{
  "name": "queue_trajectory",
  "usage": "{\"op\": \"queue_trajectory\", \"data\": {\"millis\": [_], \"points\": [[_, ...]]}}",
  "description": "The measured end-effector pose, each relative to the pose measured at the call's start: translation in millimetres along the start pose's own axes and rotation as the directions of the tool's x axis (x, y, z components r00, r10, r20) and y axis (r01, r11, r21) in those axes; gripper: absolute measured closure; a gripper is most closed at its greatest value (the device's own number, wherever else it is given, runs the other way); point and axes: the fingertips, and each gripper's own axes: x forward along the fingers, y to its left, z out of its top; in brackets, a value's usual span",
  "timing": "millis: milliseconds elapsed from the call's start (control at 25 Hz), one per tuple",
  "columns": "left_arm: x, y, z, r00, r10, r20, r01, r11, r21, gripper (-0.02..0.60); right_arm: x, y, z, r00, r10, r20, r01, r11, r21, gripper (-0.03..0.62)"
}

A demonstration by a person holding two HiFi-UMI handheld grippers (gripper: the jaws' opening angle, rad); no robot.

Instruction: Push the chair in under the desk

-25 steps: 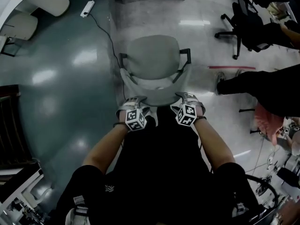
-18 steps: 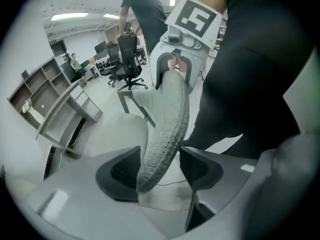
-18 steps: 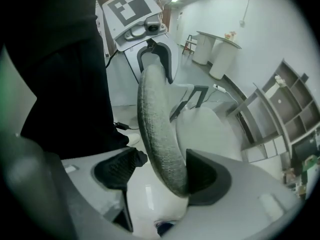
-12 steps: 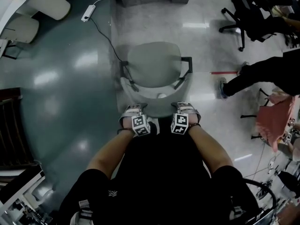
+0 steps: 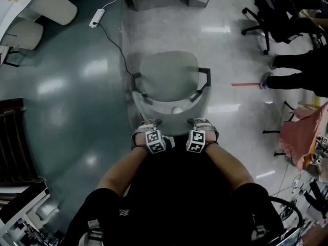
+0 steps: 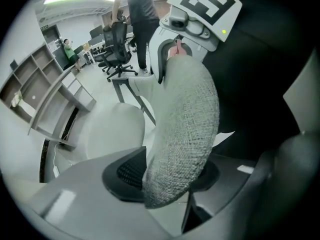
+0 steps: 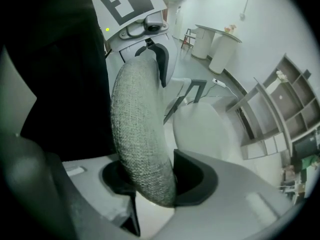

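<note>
The left gripper [image 5: 148, 126] has just been closing its fingers [image 6: 125, 171], which now pinch the top edge of the backrest [image 6: 185, 124] near its left end. The right gripper [image 5: 201, 124] and its fingers [image 7: 200, 176] do likewise near the right end. That edge runs left-right. The chair [image 5: 169, 76] stands on open floor [image 5: 77, 86] with its seat on the far side, so the push goes far.

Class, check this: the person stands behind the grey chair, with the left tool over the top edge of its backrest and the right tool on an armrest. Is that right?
No. The right tool too sits over the top edge of the backrest, not on an armrest: the right gripper view shows it. Both tools' jaws have just been closing with that edge between them.
</note>
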Motion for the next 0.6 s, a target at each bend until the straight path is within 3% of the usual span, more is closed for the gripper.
{"op": "queue_trajectory", "data": {"millis": [600], "points": [[4,72,16,0.999,0.002,-0.032,-0.004,0.999,-0.040,0.393,-2,-74,0,0.999,-0.007,0.045,0.007,1.000,-0.002,0.427]]}}
